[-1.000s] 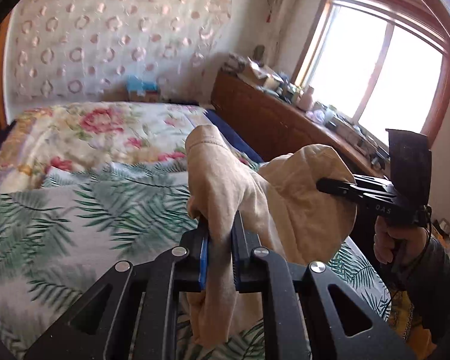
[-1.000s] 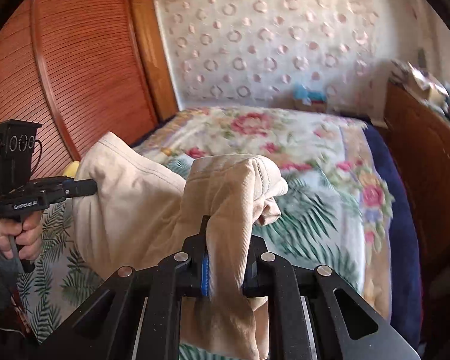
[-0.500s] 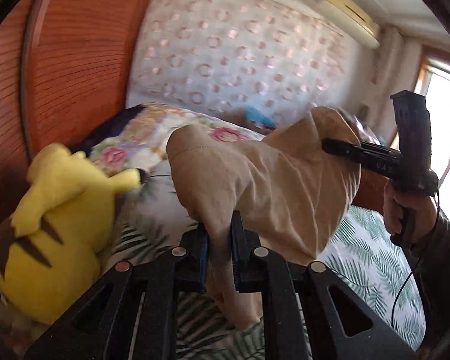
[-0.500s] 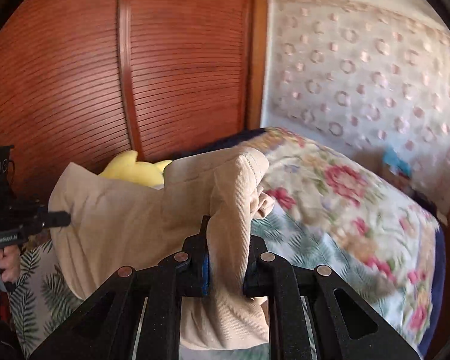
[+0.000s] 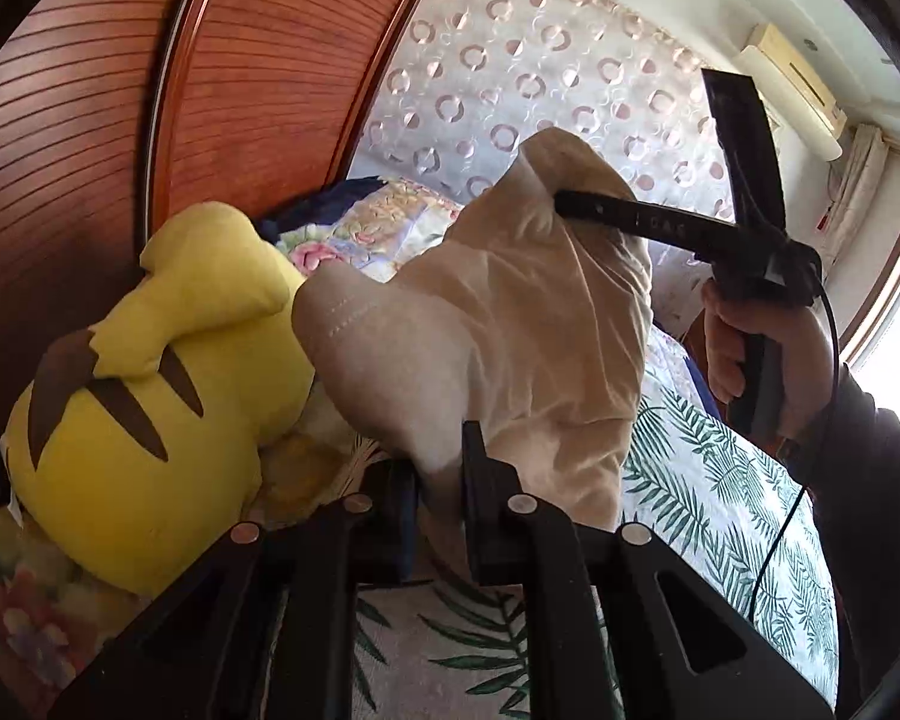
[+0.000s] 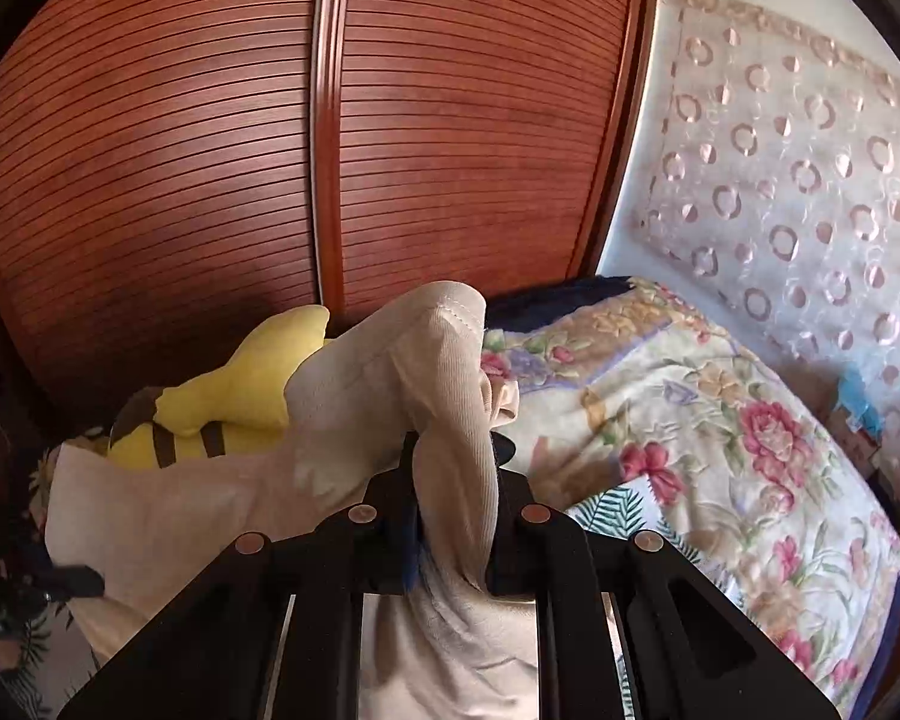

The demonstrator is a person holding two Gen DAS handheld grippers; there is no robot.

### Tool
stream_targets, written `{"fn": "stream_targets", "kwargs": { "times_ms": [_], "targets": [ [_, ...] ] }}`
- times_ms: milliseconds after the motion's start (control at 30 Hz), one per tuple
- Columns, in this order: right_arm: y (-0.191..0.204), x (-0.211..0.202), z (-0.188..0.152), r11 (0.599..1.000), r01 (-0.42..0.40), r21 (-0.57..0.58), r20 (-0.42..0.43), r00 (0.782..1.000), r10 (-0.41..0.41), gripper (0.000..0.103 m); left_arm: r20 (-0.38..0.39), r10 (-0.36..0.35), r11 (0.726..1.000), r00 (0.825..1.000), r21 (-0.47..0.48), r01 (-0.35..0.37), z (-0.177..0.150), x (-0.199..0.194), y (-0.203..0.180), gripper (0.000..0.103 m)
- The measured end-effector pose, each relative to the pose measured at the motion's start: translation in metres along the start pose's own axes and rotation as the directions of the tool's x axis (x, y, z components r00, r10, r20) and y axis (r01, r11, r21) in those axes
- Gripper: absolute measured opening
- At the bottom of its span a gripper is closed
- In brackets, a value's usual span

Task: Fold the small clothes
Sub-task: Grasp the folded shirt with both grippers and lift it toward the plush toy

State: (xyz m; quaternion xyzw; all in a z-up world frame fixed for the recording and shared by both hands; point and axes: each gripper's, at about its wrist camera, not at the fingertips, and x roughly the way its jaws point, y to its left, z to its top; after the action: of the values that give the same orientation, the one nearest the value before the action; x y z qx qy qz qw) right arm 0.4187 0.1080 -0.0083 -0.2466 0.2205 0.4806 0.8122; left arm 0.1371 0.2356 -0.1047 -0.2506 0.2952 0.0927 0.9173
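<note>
A small beige garment (image 5: pixel 498 324) hangs in the air between my two grippers, above the bed. My left gripper (image 5: pixel 438 468) is shut on one edge of it. My right gripper (image 6: pixel 453 474) is shut on the other edge; the garment (image 6: pixel 390 420) drapes over its fingers. In the left wrist view the right gripper (image 5: pixel 570 201) reaches in from the right with its tips buried in the cloth. In the right wrist view the left gripper (image 6: pixel 84 579) shows at the lower left edge.
A yellow plush toy (image 5: pixel 150 408) lies on the bed at the left, against a reddish slatted wooden door (image 6: pixel 330 150). The bed has a floral and palm-leaf cover (image 6: pixel 720 450). A patterned curtain wall (image 5: pixel 540 78) stands behind.
Both grippers have swung to the left with the garment held between them, from facing the window side to facing the wooden door and the plush toy. The grips have not changed.
</note>
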Motion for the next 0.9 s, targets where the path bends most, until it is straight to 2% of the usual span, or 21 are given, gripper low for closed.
{"fn": "stream_targets", "kwargs": {
  "times_ms": [133,233,367,500,600,767,900],
  "targets": [
    [0.013,-0.004,0.002,1.0,0.016,-0.006,-0.001,1.0,-0.016,0.015,0.0,-0.039,0.999,0.999,-0.013,0.039,0.004,-0.007,-0.001,0.013],
    [0.017,-0.022,0.014,1.0,0.006,-0.012,0.049,0.999,-0.006,0.015,0.029,-0.074,0.997,0.997,-0.002,0.074,0.016,-0.018,-0.006,0.013],
    [0.028,-0.048,0.051,0.999,0.003,-0.04,0.145,0.989,0.003,0.015,0.085,-0.095,0.995,0.992,0.014,0.094,0.036,-0.041,-0.015,0.013],
    [0.038,-0.061,0.081,0.998,-0.021,-0.059,0.22,0.975,0.034,0.015,0.121,-0.08,0.997,0.989,0.03,0.077,0.048,-0.056,-0.017,0.013],
    [0.039,-0.051,0.076,0.999,-0.028,-0.036,0.173,0.984,0.034,0.015,0.07,-0.096,0.995,0.993,0.008,0.095,0.042,-0.051,-0.013,0.013],
    [0.025,-0.034,0.037,1.0,-0.015,-0.009,0.012,1.0,0.015,0.015,-0.05,-0.105,0.994,0.993,-0.017,0.104,0.025,-0.023,-0.009,0.013],
    [0.01,-0.004,0.023,0.998,-0.01,0.055,-0.074,0.997,0.014,0.015,-0.125,-0.069,0.997,0.99,-0.035,0.065,0.019,0.003,-0.003,0.013]
  ]
}}
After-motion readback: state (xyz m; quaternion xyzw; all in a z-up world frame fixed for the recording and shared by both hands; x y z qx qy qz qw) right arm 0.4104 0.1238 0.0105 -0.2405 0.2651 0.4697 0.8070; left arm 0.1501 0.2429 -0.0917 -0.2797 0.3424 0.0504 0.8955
